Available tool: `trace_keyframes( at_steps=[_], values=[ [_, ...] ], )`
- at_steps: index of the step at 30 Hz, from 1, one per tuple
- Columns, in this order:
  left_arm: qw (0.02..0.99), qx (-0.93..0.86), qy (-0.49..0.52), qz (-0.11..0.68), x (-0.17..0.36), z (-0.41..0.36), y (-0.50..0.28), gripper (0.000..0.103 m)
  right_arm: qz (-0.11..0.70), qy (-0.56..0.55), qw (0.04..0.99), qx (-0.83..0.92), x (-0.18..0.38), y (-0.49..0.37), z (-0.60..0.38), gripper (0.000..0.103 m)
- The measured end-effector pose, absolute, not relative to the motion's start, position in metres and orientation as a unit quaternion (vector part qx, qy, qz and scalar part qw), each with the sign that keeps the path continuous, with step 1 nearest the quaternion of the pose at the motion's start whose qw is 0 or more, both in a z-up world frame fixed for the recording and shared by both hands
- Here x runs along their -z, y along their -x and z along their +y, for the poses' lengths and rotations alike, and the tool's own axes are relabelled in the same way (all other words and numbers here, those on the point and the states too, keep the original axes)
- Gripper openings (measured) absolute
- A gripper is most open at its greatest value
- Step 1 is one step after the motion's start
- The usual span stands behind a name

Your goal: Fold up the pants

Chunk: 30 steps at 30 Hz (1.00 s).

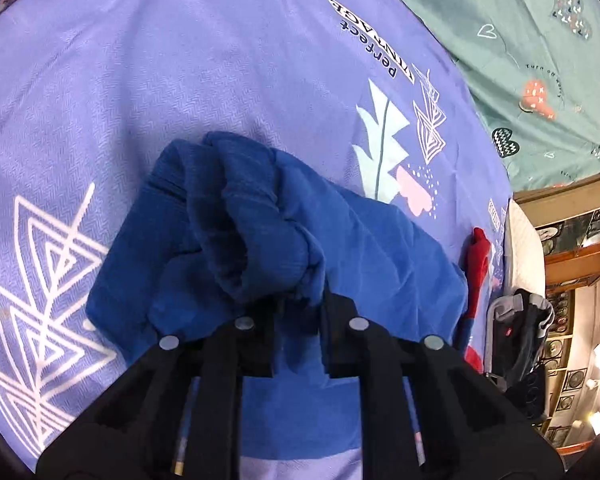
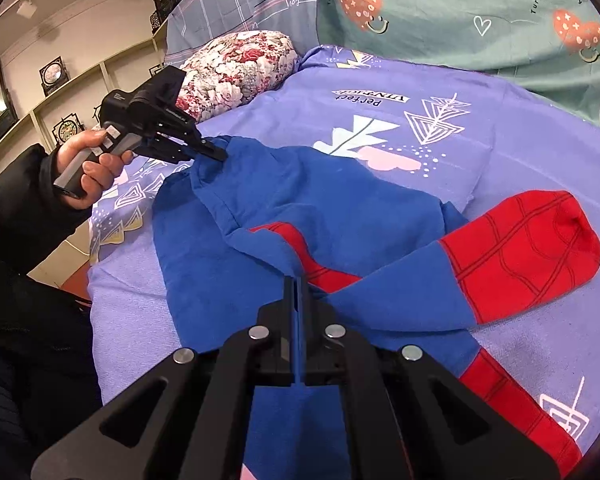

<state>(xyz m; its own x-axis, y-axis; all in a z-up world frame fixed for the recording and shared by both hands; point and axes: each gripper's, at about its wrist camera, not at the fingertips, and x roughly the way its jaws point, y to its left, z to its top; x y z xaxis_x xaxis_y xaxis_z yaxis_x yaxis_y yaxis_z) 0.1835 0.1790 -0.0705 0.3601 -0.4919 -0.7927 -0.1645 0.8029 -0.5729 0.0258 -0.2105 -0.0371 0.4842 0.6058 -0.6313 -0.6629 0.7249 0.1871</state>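
Blue pants (image 2: 340, 208) with red web-patterned cuffs (image 2: 532, 248) lie crumpled on a purple printed bedsheet (image 2: 520, 152). My right gripper (image 2: 296, 280) is shut on a thin fold of the blue cloth near where the legs cross. My left gripper (image 2: 218, 154), held by a hand (image 2: 96, 168) in a dark sleeve, pinches the raised far end of the pants. In the left wrist view that gripper (image 1: 300, 300) has bunched blue pants fabric (image 1: 260, 208) squeezed between its jaws, and a red cuff (image 1: 478, 272) shows at the right.
A floral pillow (image 2: 236, 68) and a green heart-print duvet (image 2: 460, 12) lie at the head of the bed. The bed's edge (image 1: 520, 232) runs down the right of the left wrist view, with a dark bag or seat (image 1: 524, 340) beside it. Wall shelves stand behind.
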Motion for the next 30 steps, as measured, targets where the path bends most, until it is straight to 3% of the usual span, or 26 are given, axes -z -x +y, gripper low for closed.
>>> trace_keyframes(
  at_steps=[8,15,24,26,27,28,29,30],
  values=[
    [0.805,0.132,0.280,0.505,0.022,0.208,-0.150,0.012,0.321,0.078,0.853,-0.405,-0.001,0.020,-0.197,0.001],
    [0.813,0.096,0.219,0.530,0.064,0.212,-0.126,0.012,0.378,0.091,0.838,-0.383,0.040,0.037,-0.172,0.001],
    [0.827,0.076,0.185,0.525,0.078,0.210,-0.113,0.013,0.398,0.098,0.840,-0.355,0.056,0.042,-0.167,0.004],
    [0.820,0.074,0.184,0.537,0.080,0.210,-0.112,0.020,0.398,0.083,0.843,-0.352,0.050,0.042,-0.171,0.017],
    [0.814,0.076,0.184,0.545,0.079,0.211,-0.110,0.022,0.390,0.077,0.855,-0.335,0.043,0.043,-0.176,0.039],
    [0.812,0.078,0.184,0.549,0.076,0.212,-0.107,0.031,0.359,0.073,0.882,-0.296,0.027,0.045,-0.186,0.058],
    [0.818,0.078,0.180,0.540,0.066,0.214,-0.101,0.045,0.336,0.067,0.900,-0.268,0.014,0.045,-0.195,0.064],
    [0.830,0.078,0.167,0.526,0.054,0.214,-0.093,0.051,0.322,0.058,0.913,-0.246,0.003,0.042,-0.205,0.074]
  ],
)
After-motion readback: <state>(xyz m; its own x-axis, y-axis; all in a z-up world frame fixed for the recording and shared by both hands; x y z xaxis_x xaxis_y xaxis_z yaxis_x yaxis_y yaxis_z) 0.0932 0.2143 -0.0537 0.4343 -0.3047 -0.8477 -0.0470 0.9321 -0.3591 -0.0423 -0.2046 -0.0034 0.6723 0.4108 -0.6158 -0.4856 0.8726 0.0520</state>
